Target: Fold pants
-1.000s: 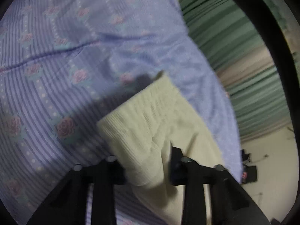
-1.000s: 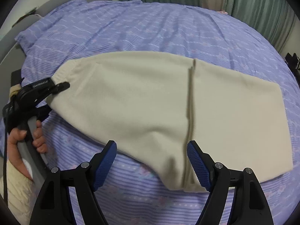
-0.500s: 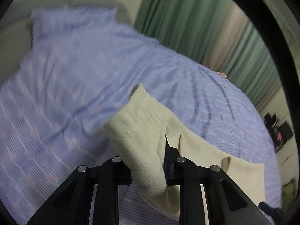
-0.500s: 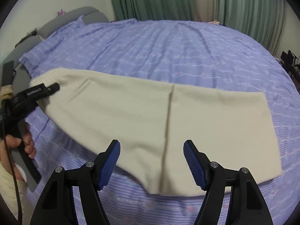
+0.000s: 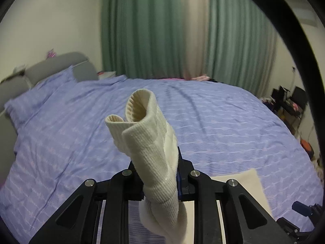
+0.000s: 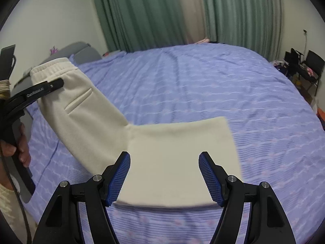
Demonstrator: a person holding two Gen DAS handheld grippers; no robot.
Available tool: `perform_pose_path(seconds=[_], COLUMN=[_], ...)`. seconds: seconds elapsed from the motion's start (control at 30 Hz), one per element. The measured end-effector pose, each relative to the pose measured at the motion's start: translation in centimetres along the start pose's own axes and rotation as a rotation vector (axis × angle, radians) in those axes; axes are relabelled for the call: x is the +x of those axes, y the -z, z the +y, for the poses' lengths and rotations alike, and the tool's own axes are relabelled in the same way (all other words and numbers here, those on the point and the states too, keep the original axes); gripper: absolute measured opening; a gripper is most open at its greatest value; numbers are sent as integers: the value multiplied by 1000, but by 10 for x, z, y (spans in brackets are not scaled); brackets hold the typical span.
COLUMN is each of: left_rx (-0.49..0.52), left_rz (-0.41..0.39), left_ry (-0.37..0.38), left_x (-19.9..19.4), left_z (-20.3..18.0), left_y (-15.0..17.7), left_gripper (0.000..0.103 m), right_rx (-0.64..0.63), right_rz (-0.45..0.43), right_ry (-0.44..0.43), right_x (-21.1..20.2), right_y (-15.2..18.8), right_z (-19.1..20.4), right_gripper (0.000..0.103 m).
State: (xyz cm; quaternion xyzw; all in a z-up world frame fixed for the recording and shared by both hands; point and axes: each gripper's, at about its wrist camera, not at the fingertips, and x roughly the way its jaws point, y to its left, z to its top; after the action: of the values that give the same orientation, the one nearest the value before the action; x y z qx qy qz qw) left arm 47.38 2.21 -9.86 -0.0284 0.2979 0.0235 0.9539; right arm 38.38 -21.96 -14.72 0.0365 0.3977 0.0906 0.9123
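Note:
Cream pants [image 6: 174,154] lie partly on the purple bed. My left gripper [image 5: 159,174] is shut on the pants' ribbed waistband [image 5: 148,134] and holds it raised above the bed; the waistband curls upright between the fingers. In the right wrist view the left gripper [image 6: 50,86] shows at the far left, with the waist end [image 6: 81,111] lifted and the leg end [image 6: 182,162] flat on the bed. My right gripper [image 6: 164,174] is open and empty, hovering just above the leg end near the front edge.
The purple striped bedspread [image 6: 203,85] covers a wide bed with a grey headboard [image 5: 61,65] at the left. Green curtains [image 5: 146,26] hang behind. A dark chair and clutter [image 6: 304,65] stand at the right of the bed.
My left gripper has lifted the waistband up off the bed and tilted upward, so the waist end now hangs raised. The right gripper stays open and has drawn back slightly over the leg end.

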Motion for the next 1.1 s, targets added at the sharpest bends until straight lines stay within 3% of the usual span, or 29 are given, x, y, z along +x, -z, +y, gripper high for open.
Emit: perform_pose_path(seconds=[0.23,0.37,0.53,0.57,0.6,0.67,0.7,0.73,0.87,0.97,1.1], left_rx=[148,204,216,216,204,166,159,171,195,198,212], left_rz=[50,124,249,267,289,308,311,291,197,174,223], left_ry=[56,77,94,99,115,207,252,266,270,195,102], left_x=[15,41,75,79,82,81,76,68,30,13,12], left_z=[-116,-179,-229,-234,-241,-250,-255,-260,-254,-216,-155], left_y=[13,37,67,71,77,79,79,78,72,82,108], left_gripper=[22,22,23,24,33,47,60,65,72,76,76], right_rx=[37,46,52,48,43,33,35,39,57,47,4], right_rz=[-26,-25,2,8,14,37,46,53,50,36,27], right_ry=[34,71,90,95,100,112,121,125,97,43,-63], right_x=[-29,-33,-31,-29,-27,-21,-20,-20,-21,-15,13], right_y=[-3,4,17,19,21,23,25,26,26,20,7], right_z=[-75,-120,-159,-166,-172,-181,-184,-191,-201,-195,-178], right_gripper=[71,71,71,71,71,71,71,71,71,71,71])
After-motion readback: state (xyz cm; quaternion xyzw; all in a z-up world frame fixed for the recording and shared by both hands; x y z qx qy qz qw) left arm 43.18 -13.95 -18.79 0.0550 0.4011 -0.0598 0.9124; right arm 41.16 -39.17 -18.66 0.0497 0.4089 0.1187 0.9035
